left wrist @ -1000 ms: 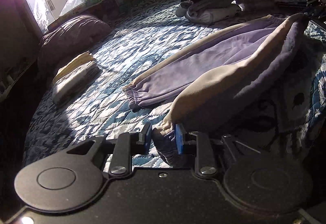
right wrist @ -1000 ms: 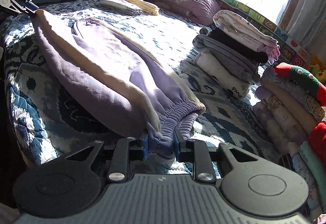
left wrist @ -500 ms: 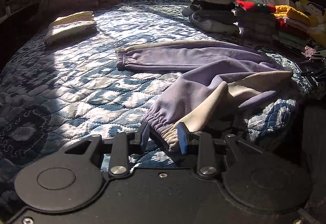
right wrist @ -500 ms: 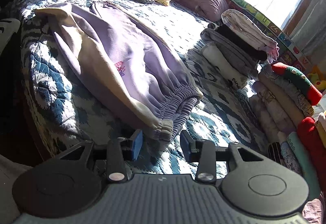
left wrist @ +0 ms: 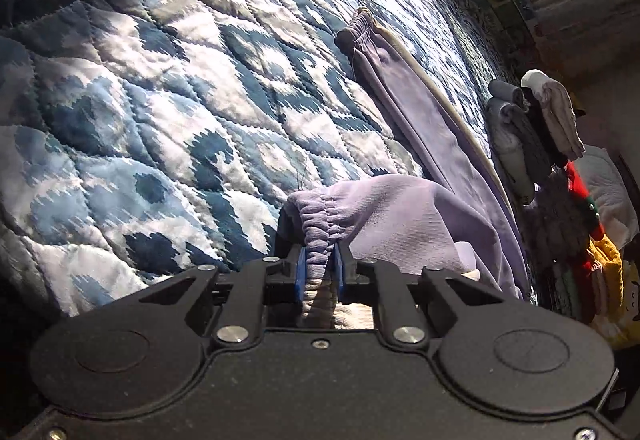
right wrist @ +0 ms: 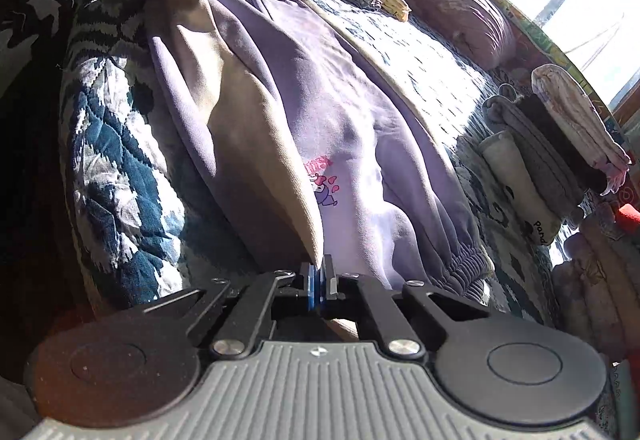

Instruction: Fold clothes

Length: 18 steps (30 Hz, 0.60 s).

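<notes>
Blue-and-white quilted fabric covers the bed (left wrist: 160,99), the largest thing in both views. On it lie the lilac sweatpants (right wrist: 340,111), spread lengthwise near the bed's edge, with cream side stripes and a small pink print near the waist. Beyond the sweatpants, toward the window side of the bed, stands a stack of folded clothes (right wrist: 560,143), and at the bed's far end a mauve pillow (right wrist: 460,11) with smaller folded pieces just beside it. The left gripper (left wrist: 320,268) is clamped on one gathered leg cuff, lifted off the bed. The right gripper (right wrist: 319,282) is closed tight on the cream stripe edge at the waist end.
</notes>
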### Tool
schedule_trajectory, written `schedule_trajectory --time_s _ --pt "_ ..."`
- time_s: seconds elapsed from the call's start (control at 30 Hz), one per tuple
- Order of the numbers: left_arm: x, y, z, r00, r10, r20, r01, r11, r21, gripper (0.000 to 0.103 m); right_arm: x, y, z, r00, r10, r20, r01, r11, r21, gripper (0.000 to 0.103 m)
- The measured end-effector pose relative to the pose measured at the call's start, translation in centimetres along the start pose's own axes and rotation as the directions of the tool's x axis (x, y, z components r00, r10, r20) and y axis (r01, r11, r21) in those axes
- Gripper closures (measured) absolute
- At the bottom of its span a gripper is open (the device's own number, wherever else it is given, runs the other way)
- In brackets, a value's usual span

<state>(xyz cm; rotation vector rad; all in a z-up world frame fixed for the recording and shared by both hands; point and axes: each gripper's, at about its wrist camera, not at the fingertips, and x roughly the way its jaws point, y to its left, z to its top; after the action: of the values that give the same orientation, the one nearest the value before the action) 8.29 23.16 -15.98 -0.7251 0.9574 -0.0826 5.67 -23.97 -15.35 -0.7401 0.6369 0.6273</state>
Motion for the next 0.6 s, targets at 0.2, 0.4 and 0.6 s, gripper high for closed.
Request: schedule_trajectory --time_s 0.2,0.4,0.6 --pt "-6.2 -2.5 3.4 0.953 -0.156 0.258 0.096 0.969 0.23 0.099 -6.1 0.2 -0.2 0.965 -0.174 0.198 0.192 0.978 -0.078 0.099" --pt "-3.6 -1.5 3.4 0.99 -0.052 0.132 0.002 0.935 0.355 0.096 -3.7 6.7 -3.6 0.999 -0.019 -0.026 0.007 0.913 -0.408 0.098" --pt "-3.3 2.1 0.7 0.995 -0.001 0.104 -0.023 0.973 0.229 0.075 -5.4 5.3 -2.8 1.0 0.006 0.024 -0.001 0.978 -0.208 0.075"
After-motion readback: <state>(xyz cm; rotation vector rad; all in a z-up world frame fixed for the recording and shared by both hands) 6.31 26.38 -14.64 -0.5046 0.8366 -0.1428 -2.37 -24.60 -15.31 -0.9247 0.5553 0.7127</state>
